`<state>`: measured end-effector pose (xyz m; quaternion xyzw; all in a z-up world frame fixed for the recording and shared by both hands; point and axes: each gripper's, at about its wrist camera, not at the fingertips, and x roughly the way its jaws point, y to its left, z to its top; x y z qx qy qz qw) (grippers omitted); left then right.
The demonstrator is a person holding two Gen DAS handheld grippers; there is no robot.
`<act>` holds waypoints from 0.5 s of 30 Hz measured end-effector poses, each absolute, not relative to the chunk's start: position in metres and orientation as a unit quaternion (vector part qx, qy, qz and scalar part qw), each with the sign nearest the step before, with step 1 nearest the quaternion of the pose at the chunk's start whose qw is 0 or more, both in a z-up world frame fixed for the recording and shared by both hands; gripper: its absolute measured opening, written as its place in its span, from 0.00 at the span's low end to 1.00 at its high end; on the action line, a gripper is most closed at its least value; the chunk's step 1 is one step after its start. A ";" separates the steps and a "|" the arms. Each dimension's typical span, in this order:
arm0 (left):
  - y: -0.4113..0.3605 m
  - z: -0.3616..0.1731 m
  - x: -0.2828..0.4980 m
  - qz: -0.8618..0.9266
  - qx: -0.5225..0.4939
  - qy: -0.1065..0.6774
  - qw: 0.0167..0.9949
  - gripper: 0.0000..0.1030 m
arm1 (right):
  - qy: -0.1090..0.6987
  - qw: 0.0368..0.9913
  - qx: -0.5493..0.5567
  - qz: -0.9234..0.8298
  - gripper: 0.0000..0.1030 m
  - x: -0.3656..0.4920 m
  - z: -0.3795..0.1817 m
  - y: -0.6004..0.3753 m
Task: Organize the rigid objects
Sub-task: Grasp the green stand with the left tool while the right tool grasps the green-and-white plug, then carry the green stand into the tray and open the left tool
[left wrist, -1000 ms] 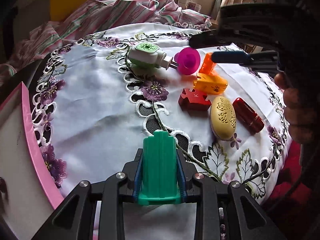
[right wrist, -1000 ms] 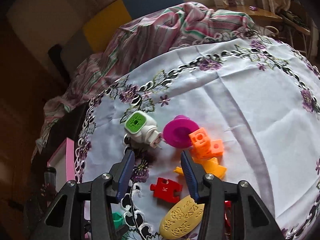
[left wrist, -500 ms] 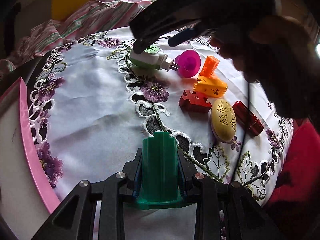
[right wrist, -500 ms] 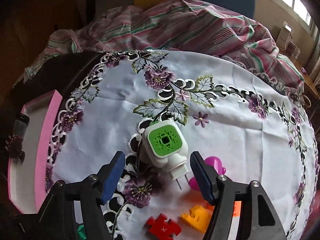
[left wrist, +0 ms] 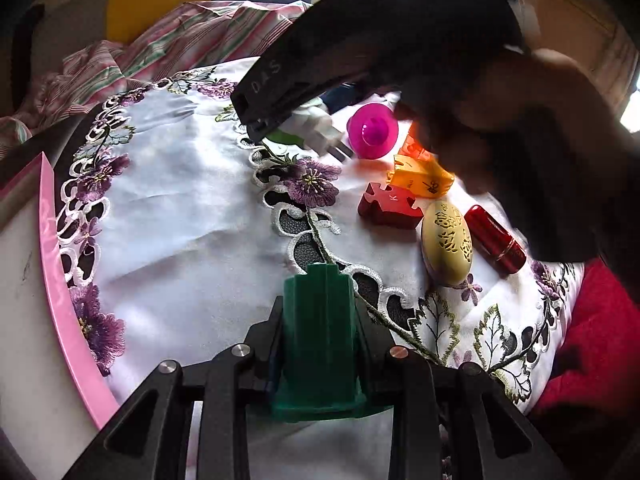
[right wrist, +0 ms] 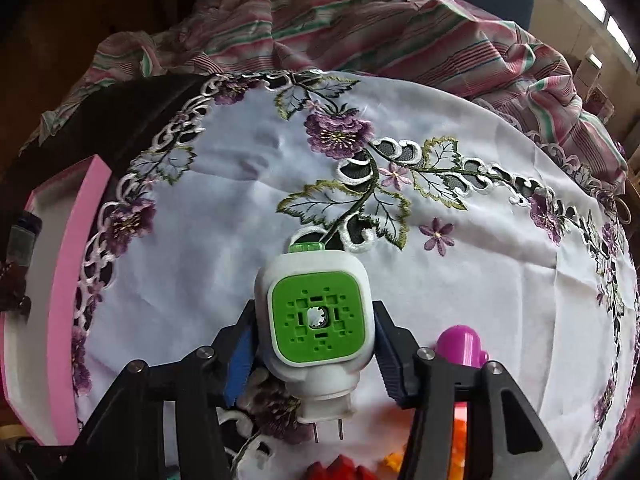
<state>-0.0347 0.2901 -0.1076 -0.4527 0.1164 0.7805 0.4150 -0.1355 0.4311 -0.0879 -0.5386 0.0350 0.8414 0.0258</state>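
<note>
My left gripper (left wrist: pixel 318 320) is shut on a dark green ridged block (left wrist: pixel 319 336), low over the near part of the embroidered tablecloth. My right gripper (right wrist: pixel 316 332) has its fingers around a white plug-in device with a green face (right wrist: pixel 316 320); the blue pads (right wrist: pixel 239 354) sit against its sides. In the left wrist view the right gripper's black body covers most of that device (left wrist: pixel 316 128). To the right lie a magenta cup (left wrist: pixel 372 130), orange pieces (left wrist: pixel 422 176), a red puzzle piece (left wrist: pixel 388 208), a cream oval (left wrist: pixel 448 238) and a red cylinder (left wrist: pixel 496 240).
A pink-rimmed white tray (left wrist: pixel 52 264) stands off the table's left edge; it also shows in the right wrist view (right wrist: pixel 66 264). A striped cloth (right wrist: pixel 400 32) is heaped behind the round table. The person's hand (left wrist: pixel 520 120) hangs over the right-hand objects.
My right gripper has come down over the white and green device and its fingers have closed in on it. My left gripper has held still with the green block.
</note>
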 end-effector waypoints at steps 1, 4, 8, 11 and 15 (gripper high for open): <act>0.290 -0.107 -0.034 0.781 -0.453 0.117 0.413 0.29 | 0.048 0.021 -0.536 0.842 0.52 -0.125 -0.085 0.428; 0.290 -0.106 -0.031 0.784 -0.455 0.119 0.405 0.29 | 0.087 0.013 -0.536 0.840 0.52 -0.097 -0.085 0.422; 0.278 -0.099 -0.022 0.788 -0.454 0.126 0.396 0.29 | 0.126 0.016 -0.536 0.835 0.52 -0.072 -0.095 0.417; 0.270 -0.092 -0.012 0.792 -0.447 0.132 0.395 0.29 | 0.115 0.033 -0.545 0.830 0.52 -0.066 -0.105 0.414; 0.259 -0.077 -0.006 0.801 -0.429 0.132 0.396 0.29 | 0.106 0.050 -0.532 0.839 0.52 -0.066 -0.105 0.416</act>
